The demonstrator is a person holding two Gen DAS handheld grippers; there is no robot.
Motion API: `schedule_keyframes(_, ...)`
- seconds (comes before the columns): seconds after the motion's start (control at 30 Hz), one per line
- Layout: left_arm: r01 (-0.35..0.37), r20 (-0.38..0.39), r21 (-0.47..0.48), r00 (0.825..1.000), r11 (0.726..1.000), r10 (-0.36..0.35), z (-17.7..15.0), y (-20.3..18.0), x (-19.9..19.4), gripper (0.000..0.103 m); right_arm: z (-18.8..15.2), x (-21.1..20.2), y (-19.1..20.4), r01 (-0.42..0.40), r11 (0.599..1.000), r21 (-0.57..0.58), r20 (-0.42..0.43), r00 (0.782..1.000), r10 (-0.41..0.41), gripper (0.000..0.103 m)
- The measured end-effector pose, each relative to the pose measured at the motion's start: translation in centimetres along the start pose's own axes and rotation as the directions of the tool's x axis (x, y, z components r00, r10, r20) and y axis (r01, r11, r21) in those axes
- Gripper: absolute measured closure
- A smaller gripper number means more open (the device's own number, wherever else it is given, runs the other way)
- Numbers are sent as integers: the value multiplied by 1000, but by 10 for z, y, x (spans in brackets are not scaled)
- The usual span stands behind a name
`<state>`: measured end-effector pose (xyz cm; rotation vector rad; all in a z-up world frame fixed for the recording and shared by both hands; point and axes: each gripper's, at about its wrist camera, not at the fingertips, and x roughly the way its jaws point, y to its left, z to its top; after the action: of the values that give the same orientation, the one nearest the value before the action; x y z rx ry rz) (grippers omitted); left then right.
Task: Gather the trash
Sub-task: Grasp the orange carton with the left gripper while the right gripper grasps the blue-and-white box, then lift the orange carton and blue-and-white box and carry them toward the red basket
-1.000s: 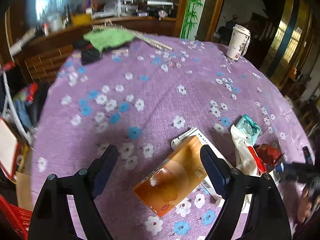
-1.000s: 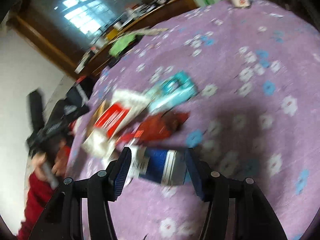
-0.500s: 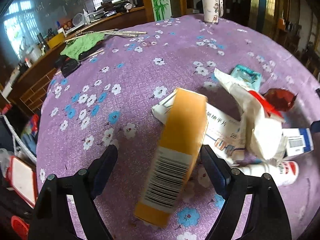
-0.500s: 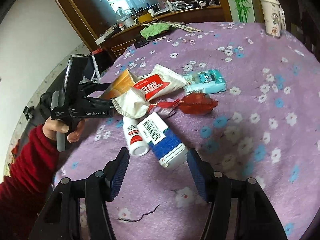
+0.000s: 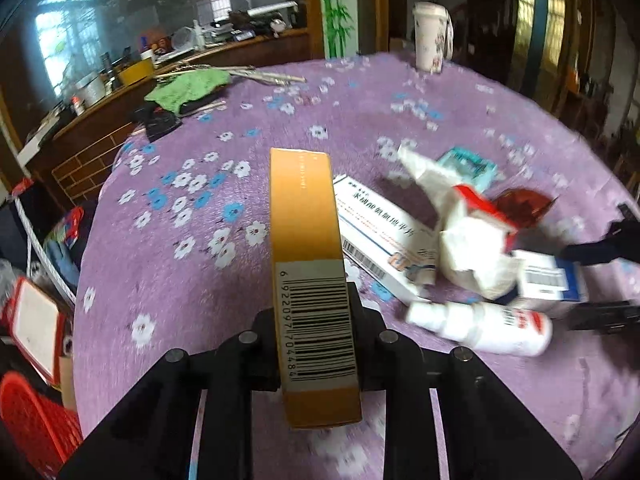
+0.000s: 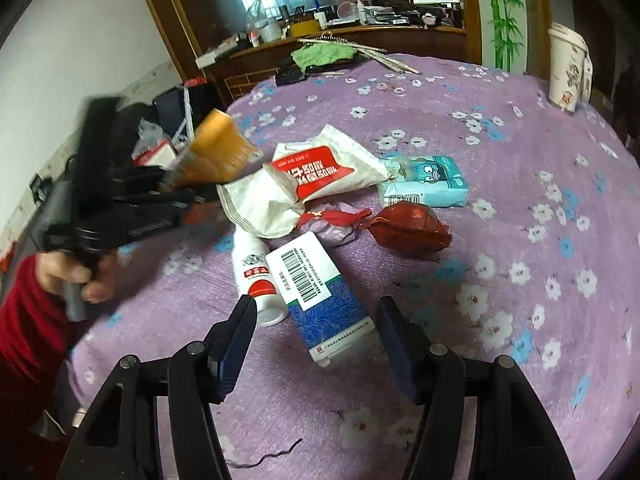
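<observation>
left hand-held gripper (image 5: 314, 340): closed on orange box (image 5: 308, 264), lifted off the counter (image 6: 520, 168) | right hand-held gripper (image 6: 316, 336): open, blue box (image 6: 320, 296) between its fingers, long side pointing away, likely next.

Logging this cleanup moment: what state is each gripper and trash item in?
left gripper: shut on the orange box, lifted.
right gripper: open, astride the blue-and-white box.
blue-and-white box: lying flat.
white bottle: on its side.
white bag: crumpled, torn open.
paper cup: upright.
</observation>
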<state>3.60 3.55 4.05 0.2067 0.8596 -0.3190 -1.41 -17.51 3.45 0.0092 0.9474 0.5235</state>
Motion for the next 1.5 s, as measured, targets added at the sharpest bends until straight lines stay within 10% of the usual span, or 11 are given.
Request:
schedule_keyframes(0.2,-3,35,-71,999,997,6,-25,-2,-39,80,-7,11,11,53,998,-30,-27,998,-54,66)
schedule_keyframes(0.77,-40,108,-224,992,974,66,-72,-9,-67,80,-43,-22,62,243,960,135,221,938,-269,66)
schedule_keyframes(1.5,-22,131,-262,990,965,58,-82,-6,-65,80,-44,-23,58,227,957,179,231,936,-265,66)
